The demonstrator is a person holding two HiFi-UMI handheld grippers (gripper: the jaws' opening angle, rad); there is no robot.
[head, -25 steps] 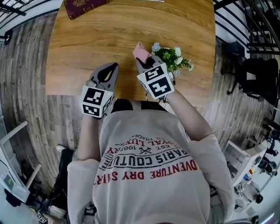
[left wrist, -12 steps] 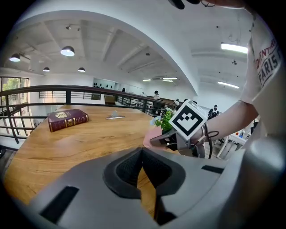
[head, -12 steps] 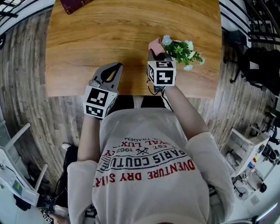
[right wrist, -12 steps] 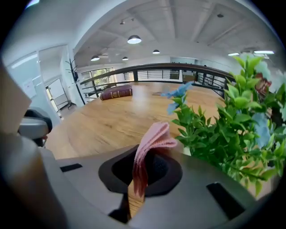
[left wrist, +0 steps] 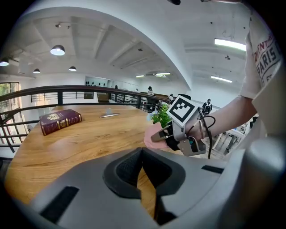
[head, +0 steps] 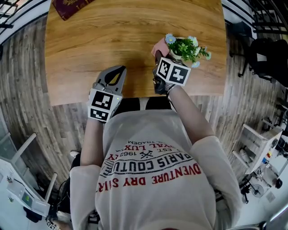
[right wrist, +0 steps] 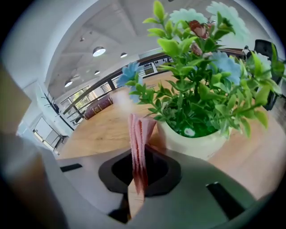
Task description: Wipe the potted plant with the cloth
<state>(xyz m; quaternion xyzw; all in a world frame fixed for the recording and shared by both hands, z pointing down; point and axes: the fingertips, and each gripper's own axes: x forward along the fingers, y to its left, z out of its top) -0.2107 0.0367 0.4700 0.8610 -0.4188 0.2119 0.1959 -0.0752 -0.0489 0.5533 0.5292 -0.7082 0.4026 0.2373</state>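
Observation:
The potted plant [head: 186, 46], green leaves with pale blue and white flowers in a cream pot [right wrist: 196, 144], stands near the wooden table's front right edge. My right gripper [head: 158, 55] is shut on a folded pink cloth [head: 159, 46], held upright just left of the pot. In the right gripper view the cloth [right wrist: 137, 143] stands between the jaws close beside the pot's wall, under the leaves [right wrist: 201, 89]. My left gripper [head: 117, 72] is shut and empty, hovering over the table's front edge left of the plant. The left gripper view shows its jaws closed [left wrist: 144, 161] and the cloth [left wrist: 154, 138].
A maroon book [head: 67, 6] lies at the table's far left corner, also in the left gripper view as the book [left wrist: 59, 120]. The wooden table [head: 112, 31] stands beside a black railing [head: 252, 18]. A black chair [head: 270, 49] stands at the right.
My right gripper rolled and sank with the cloth, now lower beside the pot. The left gripper dipped slightly and stayed shut.

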